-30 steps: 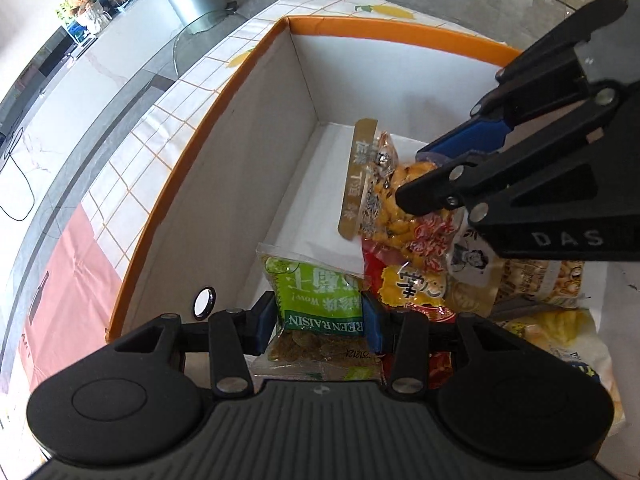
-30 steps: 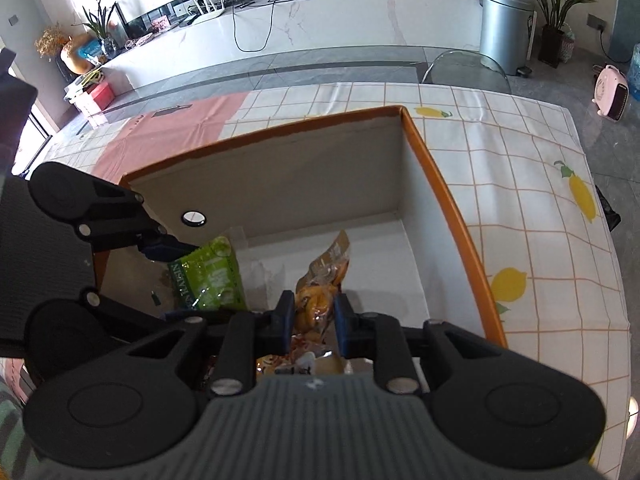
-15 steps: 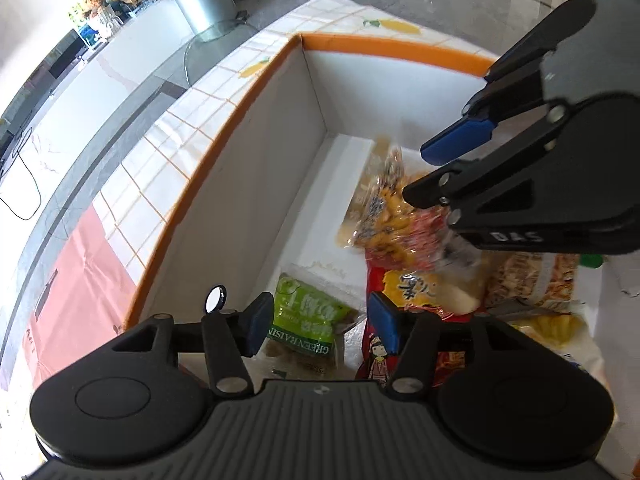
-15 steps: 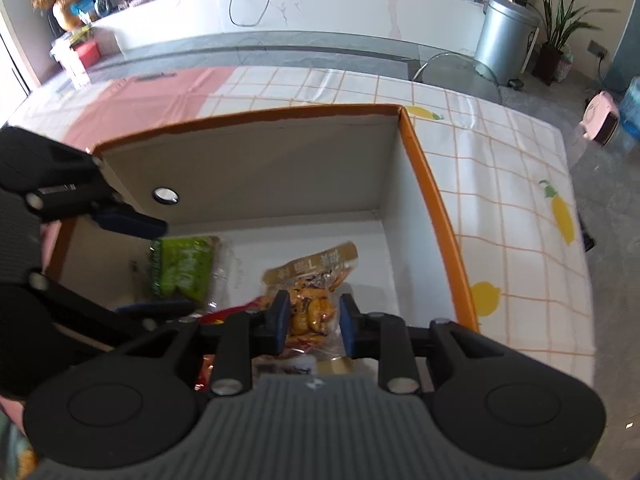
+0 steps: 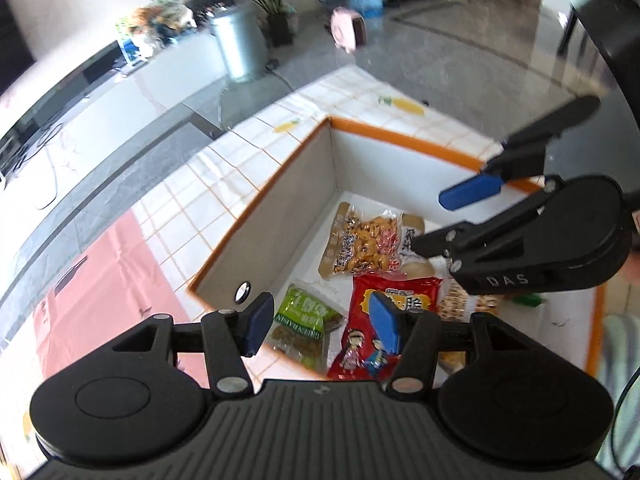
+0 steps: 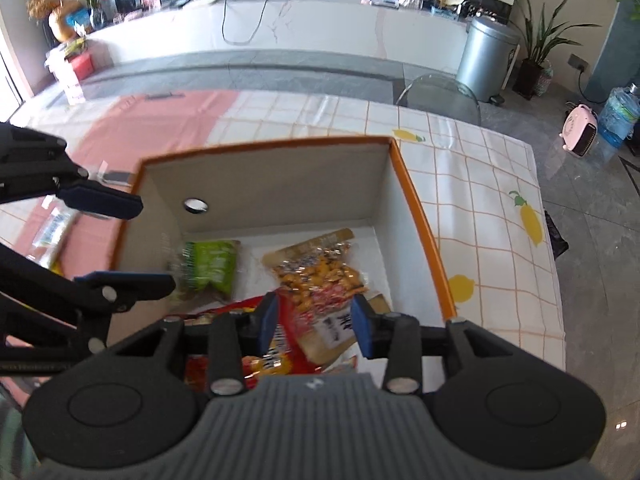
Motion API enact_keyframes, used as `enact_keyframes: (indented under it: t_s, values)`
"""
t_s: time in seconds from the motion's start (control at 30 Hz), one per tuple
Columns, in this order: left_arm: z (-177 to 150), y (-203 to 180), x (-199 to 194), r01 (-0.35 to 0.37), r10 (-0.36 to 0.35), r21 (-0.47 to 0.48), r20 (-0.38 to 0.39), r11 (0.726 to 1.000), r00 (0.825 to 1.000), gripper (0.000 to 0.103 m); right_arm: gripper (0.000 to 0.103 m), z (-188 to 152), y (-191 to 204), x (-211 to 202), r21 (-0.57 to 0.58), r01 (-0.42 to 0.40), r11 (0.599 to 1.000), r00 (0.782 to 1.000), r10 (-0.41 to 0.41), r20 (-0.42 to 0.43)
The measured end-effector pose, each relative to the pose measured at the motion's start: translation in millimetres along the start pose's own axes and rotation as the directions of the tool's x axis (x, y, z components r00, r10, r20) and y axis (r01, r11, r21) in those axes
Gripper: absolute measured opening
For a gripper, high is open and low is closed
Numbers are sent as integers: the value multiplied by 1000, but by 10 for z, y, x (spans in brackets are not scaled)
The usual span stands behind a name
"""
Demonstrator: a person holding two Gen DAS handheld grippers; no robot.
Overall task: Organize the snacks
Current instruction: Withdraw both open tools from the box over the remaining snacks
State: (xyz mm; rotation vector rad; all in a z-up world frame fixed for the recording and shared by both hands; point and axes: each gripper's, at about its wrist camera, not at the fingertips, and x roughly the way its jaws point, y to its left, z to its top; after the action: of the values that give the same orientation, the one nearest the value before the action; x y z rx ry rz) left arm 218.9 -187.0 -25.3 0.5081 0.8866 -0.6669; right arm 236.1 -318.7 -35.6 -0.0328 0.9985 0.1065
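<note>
Your left gripper (image 5: 320, 326) points steeply down over the near end of the orange-rimmed box (image 5: 404, 136), its fingers (image 5: 256, 328) apart and empty. Your right gripper (image 6: 314, 326) hangs beside it, fingers just spreading, gripping nothing. Below them, on the box floor, lie a green raisin bag (image 5: 302, 326), a red snack pack (image 5: 382, 312) and, farther in, a clear peanut pouch (image 5: 362, 244). The white floor beyond the pouch is bare up to the far wall. Checked desk (image 6: 480, 184) surrounds the box.
</note>
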Motion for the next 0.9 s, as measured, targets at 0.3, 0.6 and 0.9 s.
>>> enact_keyframes:
  t_s: [0.3,0.6,0.9]
  values:
    - [-400,194,-637,-21,35,-163,83,986,996,69,43,-244,490,-591,89,-41,995,994,32,107]
    - [-1147,615,-1084,-66,106,-413,75,909,992,70,49,-556,1192,-862,142,-97,985,977,67,201]
    - [-1995,1052,-1309,-122,162,-594,14,795,987,69,51,-896,1860,-648,175,-130,976,975,93,201]
